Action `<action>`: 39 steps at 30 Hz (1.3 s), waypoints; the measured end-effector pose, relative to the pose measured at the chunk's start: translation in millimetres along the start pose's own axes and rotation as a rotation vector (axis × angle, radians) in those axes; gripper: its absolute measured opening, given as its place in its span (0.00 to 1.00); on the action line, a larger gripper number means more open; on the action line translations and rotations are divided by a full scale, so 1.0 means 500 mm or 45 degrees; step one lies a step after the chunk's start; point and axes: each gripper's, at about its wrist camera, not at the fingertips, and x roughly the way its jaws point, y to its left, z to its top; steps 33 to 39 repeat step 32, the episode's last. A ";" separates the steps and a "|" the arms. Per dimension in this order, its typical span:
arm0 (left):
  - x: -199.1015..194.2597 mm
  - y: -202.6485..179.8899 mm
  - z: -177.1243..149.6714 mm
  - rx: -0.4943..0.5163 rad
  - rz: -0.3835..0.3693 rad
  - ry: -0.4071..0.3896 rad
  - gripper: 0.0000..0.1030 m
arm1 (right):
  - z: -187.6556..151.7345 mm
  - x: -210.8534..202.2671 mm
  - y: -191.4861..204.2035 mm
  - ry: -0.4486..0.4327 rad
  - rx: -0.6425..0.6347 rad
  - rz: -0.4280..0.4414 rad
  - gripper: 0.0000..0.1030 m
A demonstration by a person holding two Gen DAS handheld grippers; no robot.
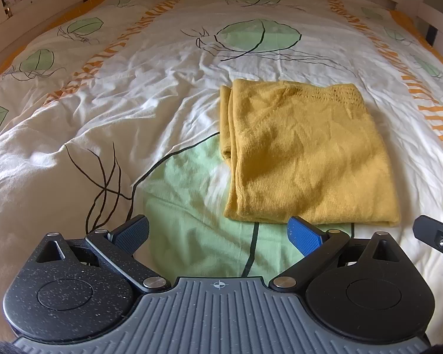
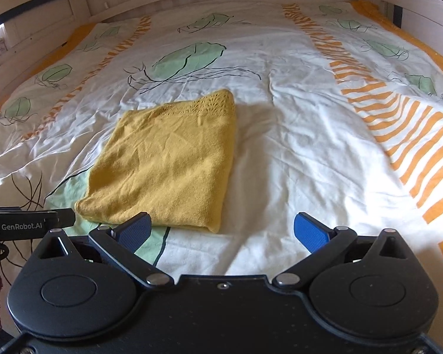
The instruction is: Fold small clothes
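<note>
Left wrist: sweater (image 1: 307, 159) folded – underlayers hidden.

White lettering "GenRobot.AI" on the black body of the left claw (image 2: 29, 224), seen at the left edge of the right wrist view, no other readable text in either view
</note>
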 end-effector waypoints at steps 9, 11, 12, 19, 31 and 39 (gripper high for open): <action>0.003 0.002 0.000 -0.006 -0.009 0.011 0.98 | 0.002 0.004 0.007 0.012 -0.002 0.023 0.99; 0.004 0.002 -0.001 -0.007 -0.009 0.013 0.98 | 0.002 0.005 0.007 0.014 0.002 0.027 0.99; 0.004 0.002 0.000 -0.006 -0.010 0.014 0.98 | 0.002 0.006 0.007 0.016 0.003 0.029 0.99; 0.006 0.001 -0.002 -0.004 -0.012 0.019 0.98 | 0.001 0.009 0.010 0.025 0.011 0.038 0.99; 0.008 0.002 0.000 -0.004 -0.015 0.025 0.98 | 0.002 0.012 0.014 0.027 0.013 0.042 0.99; 0.008 0.002 0.000 -0.005 -0.017 0.026 0.98 | 0.002 0.013 0.015 0.028 0.013 0.043 0.99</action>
